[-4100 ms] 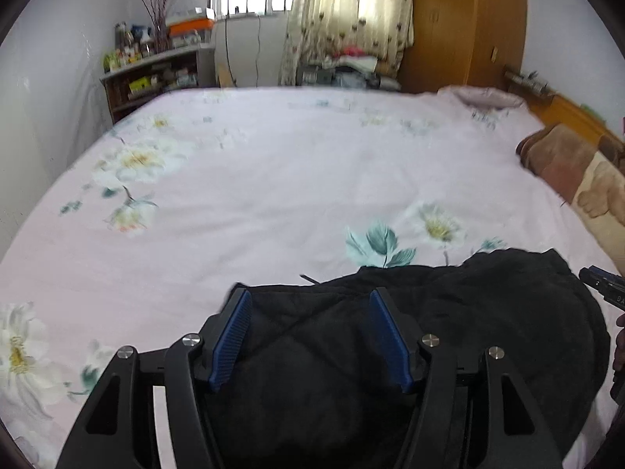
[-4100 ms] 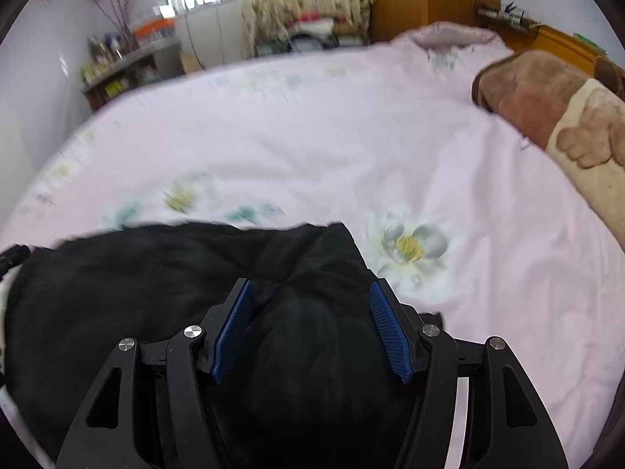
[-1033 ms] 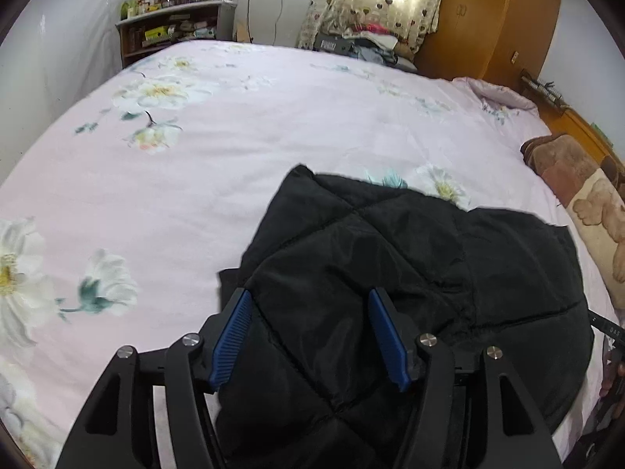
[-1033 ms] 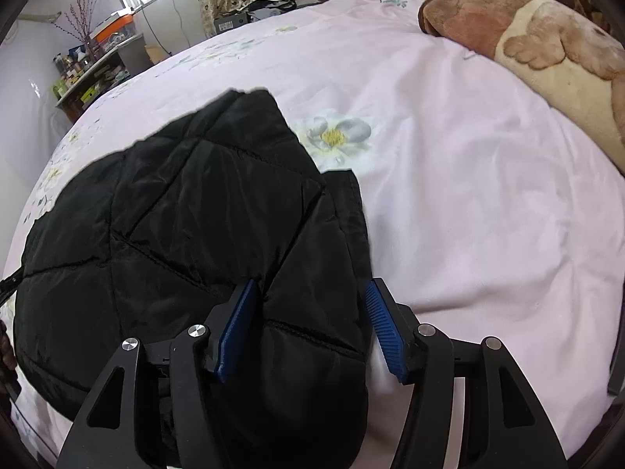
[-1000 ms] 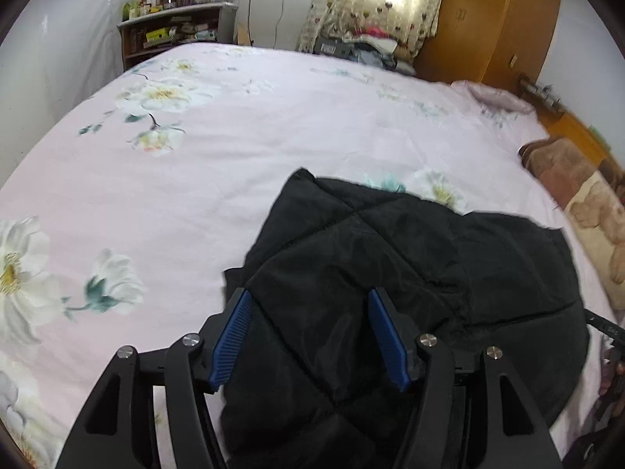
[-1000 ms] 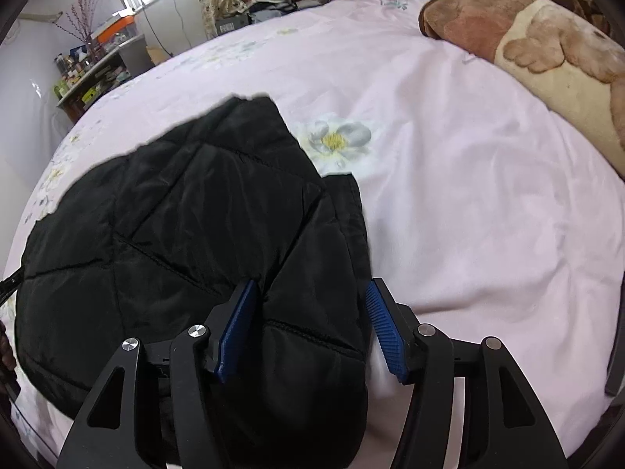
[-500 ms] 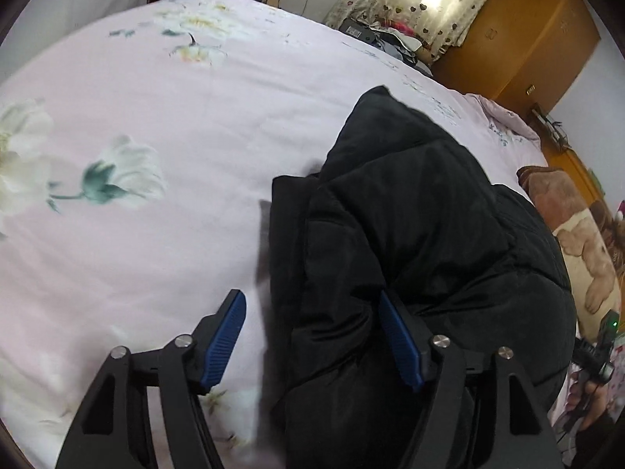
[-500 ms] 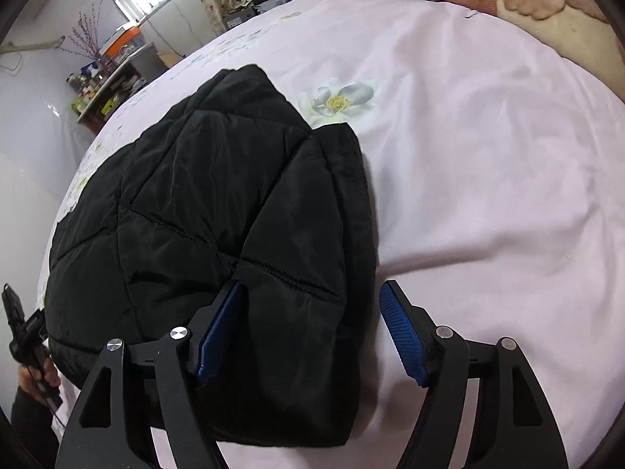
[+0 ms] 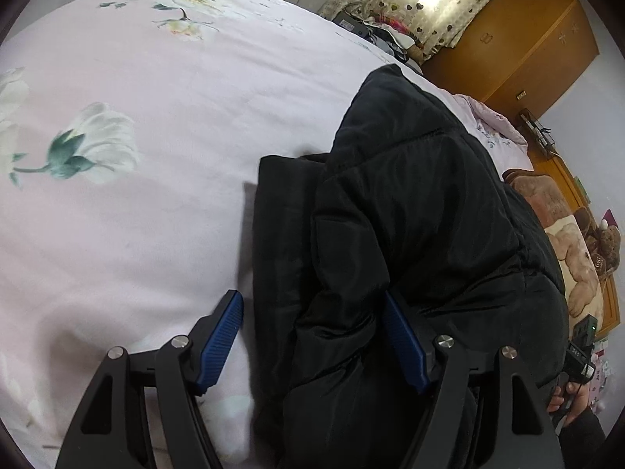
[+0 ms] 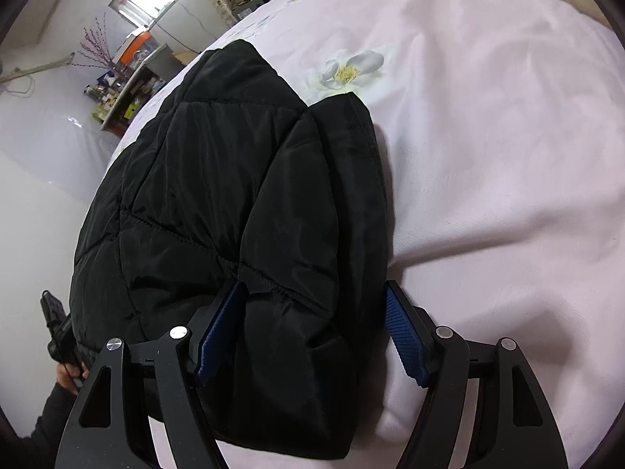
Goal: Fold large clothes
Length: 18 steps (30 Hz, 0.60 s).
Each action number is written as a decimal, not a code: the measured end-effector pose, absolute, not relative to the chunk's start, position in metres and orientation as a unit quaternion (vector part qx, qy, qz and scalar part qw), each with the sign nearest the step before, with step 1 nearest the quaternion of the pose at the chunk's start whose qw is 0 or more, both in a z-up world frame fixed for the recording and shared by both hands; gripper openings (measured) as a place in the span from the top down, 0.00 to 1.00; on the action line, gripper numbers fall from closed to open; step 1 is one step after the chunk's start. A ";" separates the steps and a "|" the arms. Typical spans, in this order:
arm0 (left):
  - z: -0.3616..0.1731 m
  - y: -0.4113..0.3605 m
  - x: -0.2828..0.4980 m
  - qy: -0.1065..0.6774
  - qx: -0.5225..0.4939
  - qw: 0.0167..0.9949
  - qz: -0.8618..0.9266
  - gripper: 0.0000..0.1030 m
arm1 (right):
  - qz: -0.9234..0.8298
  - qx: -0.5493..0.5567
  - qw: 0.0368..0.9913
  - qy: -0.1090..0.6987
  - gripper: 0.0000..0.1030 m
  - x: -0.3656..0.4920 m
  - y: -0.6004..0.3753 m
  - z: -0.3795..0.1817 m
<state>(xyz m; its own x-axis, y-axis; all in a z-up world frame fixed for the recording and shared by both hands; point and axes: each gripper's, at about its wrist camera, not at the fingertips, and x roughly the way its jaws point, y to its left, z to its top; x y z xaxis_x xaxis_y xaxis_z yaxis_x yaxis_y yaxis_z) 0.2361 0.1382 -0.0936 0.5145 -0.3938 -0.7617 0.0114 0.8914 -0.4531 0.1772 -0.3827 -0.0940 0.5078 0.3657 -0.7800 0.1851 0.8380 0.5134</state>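
The folded black jacket (image 10: 242,203) is laid near the bed (image 10: 488,136)'s front edge. Both jaws have just been opening; left gripper (image 9: 312,336) and right gripper (image 10: 312,332) are released and best withdrawn without snagging.

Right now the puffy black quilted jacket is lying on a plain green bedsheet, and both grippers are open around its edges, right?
Not quite. The puffy black quilted jacket lies on a pale pink bedsheet printed with flowers, not a plain green one, as the right wrist view shows. The rest holds: the left gripper and the right gripper are open around its edges.
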 end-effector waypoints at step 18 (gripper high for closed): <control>-0.095 0.121 0.250 0.481 -0.179 0.849 -0.130 0.33 | 0.093 0.273 0.822 0.492 0.50 0.205 -0.365 -0.100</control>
<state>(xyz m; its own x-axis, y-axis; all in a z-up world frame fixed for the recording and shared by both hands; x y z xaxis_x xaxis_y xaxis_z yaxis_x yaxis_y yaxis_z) 0.2503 0.1209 -0.0953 0.5042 -0.3925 -0.7692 0.0492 0.9024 -0.4282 0.2051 -0.3650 -0.1003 0.4988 0.4216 -0.7572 0.1145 0.8340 0.5398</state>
